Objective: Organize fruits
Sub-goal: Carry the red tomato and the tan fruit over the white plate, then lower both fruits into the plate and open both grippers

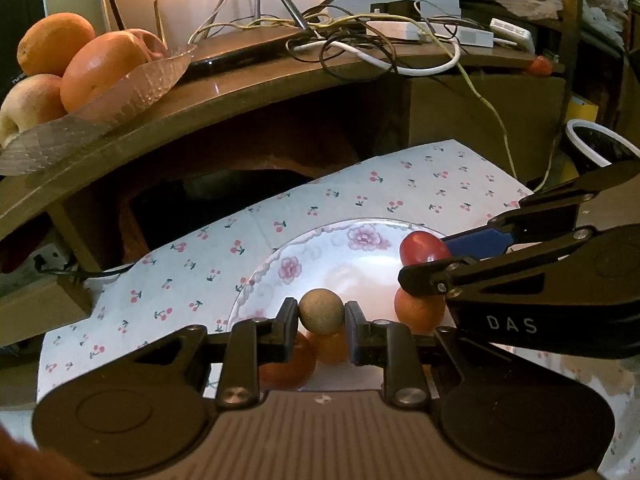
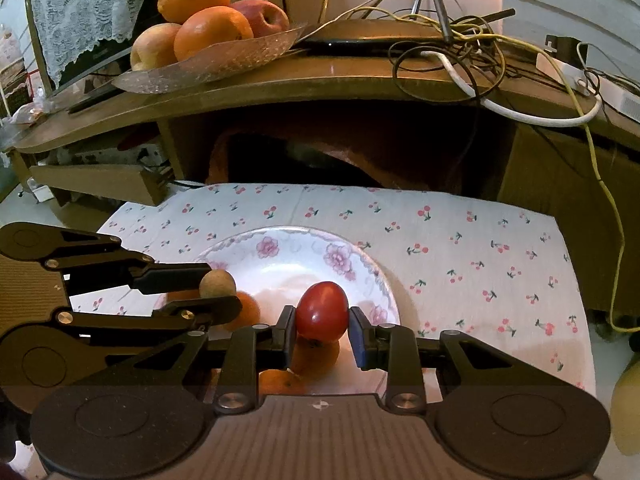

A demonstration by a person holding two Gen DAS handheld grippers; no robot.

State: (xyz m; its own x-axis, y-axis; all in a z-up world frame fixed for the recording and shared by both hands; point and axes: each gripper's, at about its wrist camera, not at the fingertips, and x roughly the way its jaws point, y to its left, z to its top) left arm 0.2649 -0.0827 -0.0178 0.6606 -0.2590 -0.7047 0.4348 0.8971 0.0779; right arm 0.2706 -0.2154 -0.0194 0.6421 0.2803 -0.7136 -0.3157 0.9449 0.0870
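My left gripper (image 1: 321,312) is shut on a small round tan fruit (image 1: 321,311) and holds it above the near rim of a white floral plate (image 1: 320,248). My right gripper (image 2: 322,316) is shut on a red tomato (image 2: 322,311) above the same plate (image 2: 280,264). In the left wrist view the right gripper (image 1: 424,256) reaches in from the right with the tomato (image 1: 422,249). In the right wrist view the left gripper (image 2: 216,285) comes from the left with the tan fruit (image 2: 217,284). Small orange fruits (image 1: 418,308) (image 2: 244,310) lie on the plate beneath both grippers.
The plate sits on a cherry-print cloth (image 2: 460,240). Behind it a wooden shelf (image 2: 320,80) carries a glass dish (image 2: 208,68) of oranges and apples (image 2: 212,32), plus tangled cables (image 2: 460,52). A white-rimmed bowl (image 1: 600,144) stands at the far right.
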